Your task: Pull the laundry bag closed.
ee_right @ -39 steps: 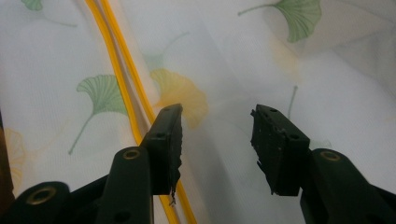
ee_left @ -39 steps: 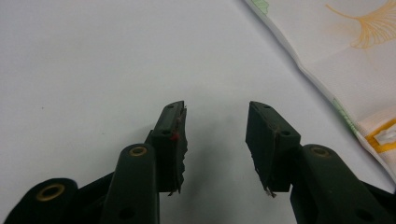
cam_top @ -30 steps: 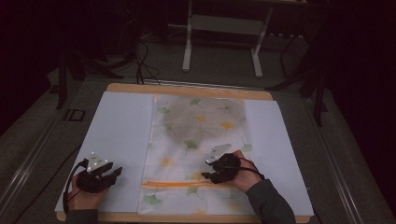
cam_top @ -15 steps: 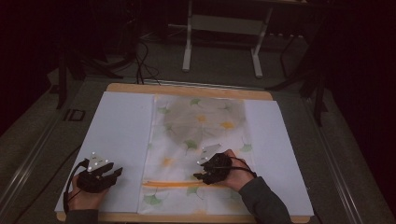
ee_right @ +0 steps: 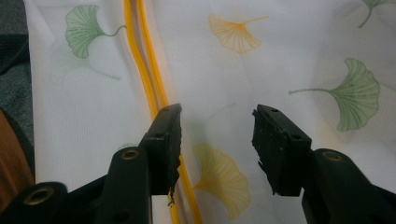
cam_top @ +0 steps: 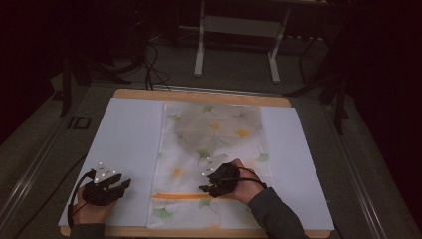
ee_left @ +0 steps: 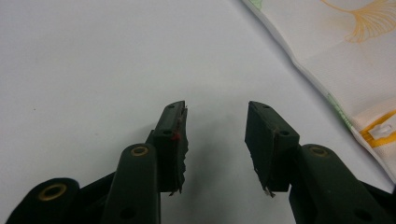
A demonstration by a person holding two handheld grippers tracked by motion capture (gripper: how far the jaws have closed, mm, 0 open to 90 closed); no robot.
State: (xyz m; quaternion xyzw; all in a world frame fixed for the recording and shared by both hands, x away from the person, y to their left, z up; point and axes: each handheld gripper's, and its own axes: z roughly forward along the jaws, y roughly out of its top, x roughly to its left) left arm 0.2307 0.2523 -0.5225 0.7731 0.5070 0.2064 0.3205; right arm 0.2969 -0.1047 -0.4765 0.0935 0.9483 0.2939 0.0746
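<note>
We can't read the dark label (cam_top: 79,122) left of the white sheet, too small; the room behind the table is too dim to make out. The leaf-print cloth (ee_left: 355,60) is cut off by the left gripper view's top and right edges, and in the right gripper view it runs past every edge. The right hand (cam_top: 239,185) hides some cloth beneath it

A thin white cloth (cam_top: 214,159) with green and yellow leaf prints is lying flat in the middle of the table. A yellow stripe (cam_top: 189,197) is running across it near the front edge.
</note>
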